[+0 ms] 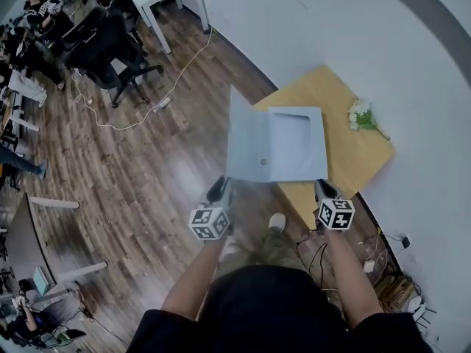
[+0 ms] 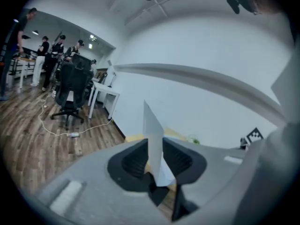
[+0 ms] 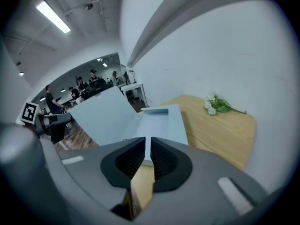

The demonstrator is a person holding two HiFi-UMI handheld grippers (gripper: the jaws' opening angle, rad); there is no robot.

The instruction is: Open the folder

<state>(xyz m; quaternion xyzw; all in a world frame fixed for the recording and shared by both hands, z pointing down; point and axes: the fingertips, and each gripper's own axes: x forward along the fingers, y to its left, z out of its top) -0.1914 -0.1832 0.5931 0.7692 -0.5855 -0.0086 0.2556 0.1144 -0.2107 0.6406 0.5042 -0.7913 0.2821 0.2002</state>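
Your left gripper (image 1: 219, 190) (image 2: 154, 159): jaws spread a little, with the near edge of the folder's cover (image 1: 246, 142) (image 2: 153, 135) standing upright between the pads.
Cover: raised off the folder (image 1: 294, 144) (image 3: 157, 125), out past the table's left edge.
Folder: lies open on the wooden table (image 1: 353, 164), flowers (image 1: 362, 116) beyond it.
Your right gripper (image 1: 325, 190) (image 3: 149, 156): jaws nearly pressed together, just at the folder's near right corner.

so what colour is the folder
Pale blue-grey; the head view shows the folder best.
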